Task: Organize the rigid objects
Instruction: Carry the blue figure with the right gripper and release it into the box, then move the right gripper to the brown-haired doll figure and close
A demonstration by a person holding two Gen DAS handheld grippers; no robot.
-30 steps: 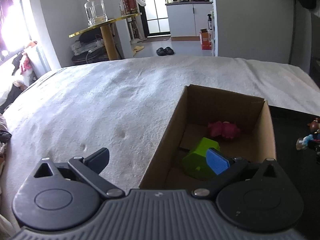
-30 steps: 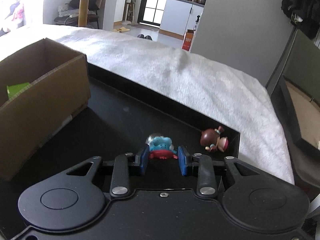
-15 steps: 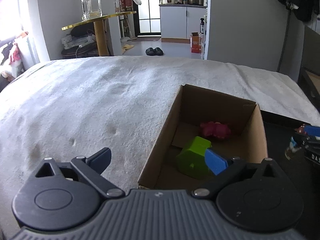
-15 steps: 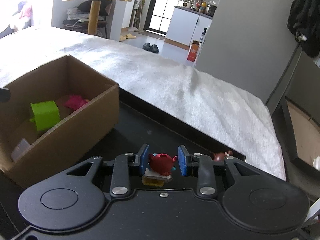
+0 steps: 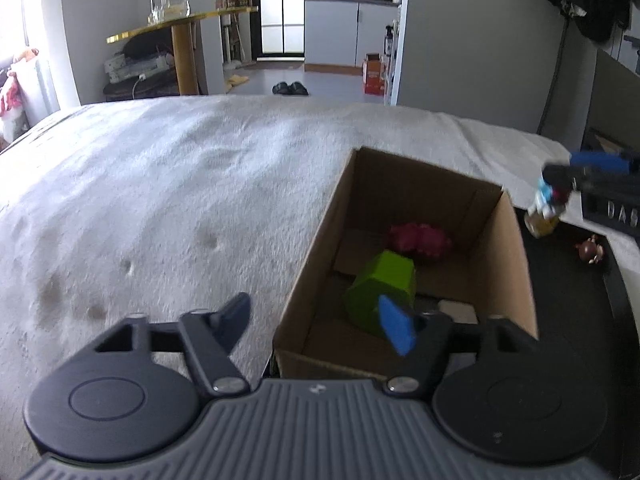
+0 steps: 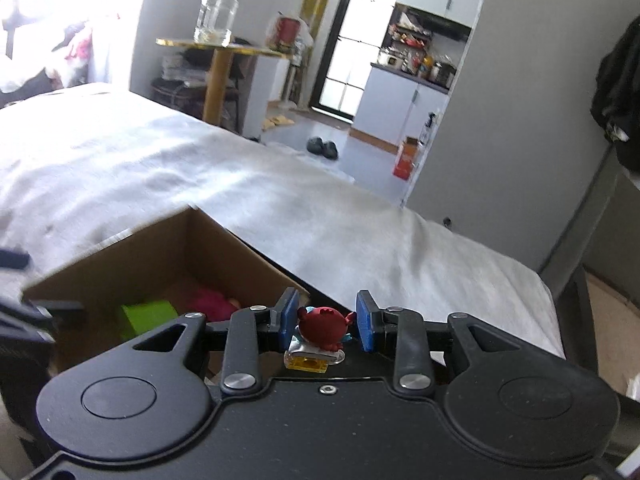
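My right gripper is shut on a small toy figure with a red round head, blue body and yellow base, held in the air by the far right corner of the cardboard box. In the left wrist view the figure hangs just right of the box. The box holds a green block and a pink toy. My left gripper is open and empty, straddling the box's near left corner. A brown figure lies on the black tray.
The box and the tray sit on a white blanket that covers the bed. A white flat piece lies in the box. A gold-topped side table with a glass jar stands beyond the bed.
My right gripper lifted the toy figure off the black tray and carried it left to the box's far right corner. My left gripper stayed open at the box's near corner.
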